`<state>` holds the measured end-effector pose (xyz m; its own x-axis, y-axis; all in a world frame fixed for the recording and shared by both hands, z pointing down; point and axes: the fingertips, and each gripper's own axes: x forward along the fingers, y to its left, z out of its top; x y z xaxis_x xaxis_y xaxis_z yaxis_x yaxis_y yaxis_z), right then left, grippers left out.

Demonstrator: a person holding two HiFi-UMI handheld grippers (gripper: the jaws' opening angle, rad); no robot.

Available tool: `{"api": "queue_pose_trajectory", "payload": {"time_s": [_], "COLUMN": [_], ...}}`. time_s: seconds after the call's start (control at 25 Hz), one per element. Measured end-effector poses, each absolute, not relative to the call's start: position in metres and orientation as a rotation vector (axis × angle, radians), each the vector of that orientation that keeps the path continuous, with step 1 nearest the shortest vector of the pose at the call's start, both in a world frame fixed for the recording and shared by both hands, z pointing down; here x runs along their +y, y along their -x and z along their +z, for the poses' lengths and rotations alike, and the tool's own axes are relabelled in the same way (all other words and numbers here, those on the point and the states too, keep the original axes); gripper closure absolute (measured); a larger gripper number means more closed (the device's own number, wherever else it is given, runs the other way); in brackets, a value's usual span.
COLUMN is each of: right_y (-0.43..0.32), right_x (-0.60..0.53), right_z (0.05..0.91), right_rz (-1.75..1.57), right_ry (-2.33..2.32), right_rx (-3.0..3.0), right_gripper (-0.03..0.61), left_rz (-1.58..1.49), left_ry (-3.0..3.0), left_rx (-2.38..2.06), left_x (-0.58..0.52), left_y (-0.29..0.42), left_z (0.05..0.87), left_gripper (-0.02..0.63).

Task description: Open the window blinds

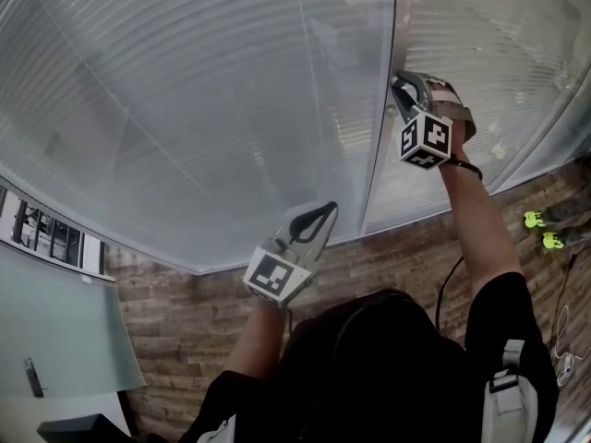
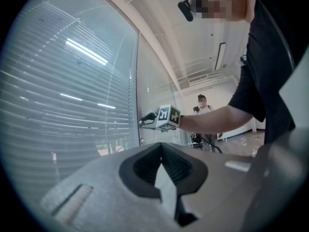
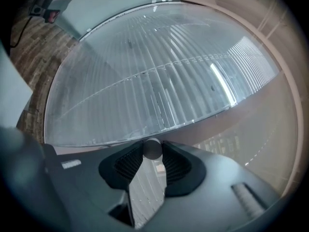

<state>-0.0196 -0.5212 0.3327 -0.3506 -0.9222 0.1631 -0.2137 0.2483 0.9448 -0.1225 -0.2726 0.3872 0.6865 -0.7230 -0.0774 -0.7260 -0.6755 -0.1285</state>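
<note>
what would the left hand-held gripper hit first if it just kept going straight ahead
Probably the right hand-held gripper, shut on the blind wand, or the blinds beside it; depth is unclear.

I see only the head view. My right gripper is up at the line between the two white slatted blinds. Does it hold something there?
Observer: Yes. In the right gripper view a thin round grey rod stands between the pads of the right gripper, and both pads touch it.
Operator: And the left gripper?
Observer: The left gripper has its jaws together, with nothing between them.
Operator: Is anybody near?
Observer: The left gripper view shows a person standing far back in the room.
</note>
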Motion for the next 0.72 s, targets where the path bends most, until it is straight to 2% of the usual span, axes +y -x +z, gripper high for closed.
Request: {"api": "queue_pose_trajectory", "payload": {"time_s": [0.72], "right_y": [0.016], "right_x": [-0.522], "right_z": [0.325], "right_rz": [-0.8], "right_ry": [-1.245], "right_rx": [-2.083], "right_gripper": [0.457], "left_rz": [-0.002], "left_ry": [2.761], "left_rx": [1.227], "left_x": [-0.261], "left_y": [0.132], "left_z": [0.389], "left_gripper": [0.609]}}
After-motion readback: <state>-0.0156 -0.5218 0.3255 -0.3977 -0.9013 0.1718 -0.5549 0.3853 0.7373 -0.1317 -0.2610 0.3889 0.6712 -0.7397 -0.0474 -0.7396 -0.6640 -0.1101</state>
